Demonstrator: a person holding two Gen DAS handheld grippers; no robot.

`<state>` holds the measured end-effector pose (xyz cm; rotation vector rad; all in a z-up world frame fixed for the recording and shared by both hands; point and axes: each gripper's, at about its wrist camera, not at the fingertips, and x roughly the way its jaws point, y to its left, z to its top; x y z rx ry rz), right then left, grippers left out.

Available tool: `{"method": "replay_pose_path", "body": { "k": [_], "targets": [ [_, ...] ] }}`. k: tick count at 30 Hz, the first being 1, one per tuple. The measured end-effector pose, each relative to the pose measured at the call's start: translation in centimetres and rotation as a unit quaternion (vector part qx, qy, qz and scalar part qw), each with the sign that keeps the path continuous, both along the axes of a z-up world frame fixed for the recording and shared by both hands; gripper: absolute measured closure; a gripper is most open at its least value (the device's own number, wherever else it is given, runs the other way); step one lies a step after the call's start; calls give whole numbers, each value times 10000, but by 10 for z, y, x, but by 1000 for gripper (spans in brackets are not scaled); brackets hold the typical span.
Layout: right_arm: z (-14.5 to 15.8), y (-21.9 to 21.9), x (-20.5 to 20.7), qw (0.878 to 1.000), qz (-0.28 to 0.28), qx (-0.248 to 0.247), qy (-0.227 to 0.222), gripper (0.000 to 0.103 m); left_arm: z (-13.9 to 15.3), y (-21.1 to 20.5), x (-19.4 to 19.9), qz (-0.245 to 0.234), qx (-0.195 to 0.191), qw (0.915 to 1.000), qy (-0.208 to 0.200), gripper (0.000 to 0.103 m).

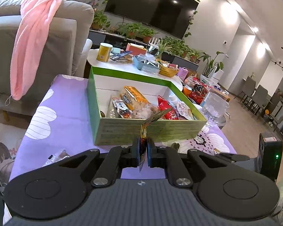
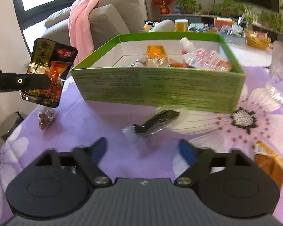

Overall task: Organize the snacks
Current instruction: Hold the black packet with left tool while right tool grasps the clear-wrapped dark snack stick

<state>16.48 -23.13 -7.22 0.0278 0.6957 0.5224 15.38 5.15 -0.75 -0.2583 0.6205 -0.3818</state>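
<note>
A green box point(image 1: 151, 130) point(image 2: 160, 86) with white inside stands on the purple flowered tablecloth point(image 1: 66, 116) and holds several snack packets point(image 1: 134, 101). My left gripper point(image 1: 143, 146) is shut on a black, gold and red snack packet point(image 1: 151, 120), held edge-on above the cloth just short of the box's near wall. The right wrist view shows that packet point(image 2: 49, 71) at the left, clamped by the left gripper. My right gripper point(image 2: 141, 146) is open above the cloth, just behind a clear packet with dark contents point(image 2: 156, 121).
A clear packet of brown snacks point(image 2: 45, 116) lies at the left on the cloth, an orange packet point(image 2: 269, 162) at the right. A clear plastic container point(image 1: 215, 105) stands right of the box. A grey sofa with a pink towel point(image 1: 34, 43) is behind, and a cluttered white table point(image 1: 122, 66).
</note>
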Motion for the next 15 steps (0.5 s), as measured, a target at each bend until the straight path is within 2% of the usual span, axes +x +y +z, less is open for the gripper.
{"method": "replay_pose_path", "body": {
  "k": [3,7,10,15],
  "targets": [
    [1,3,2,9978,193,-526,-356,36,0,-2,0,-6,26,10000,8,96],
    [-9,14,22,9918,667,-1042,-310,36,-1,-3,4,-1,64,10000,26,96],
    [-11,17,37,9906,1009,-862,-317,36,-3,-4,7,21,109,9999,63,96],
    [-17,18,57,9906,1167,-545,-451,36,-4,-4,14,8,137,9999,71,96]
  ]
}}
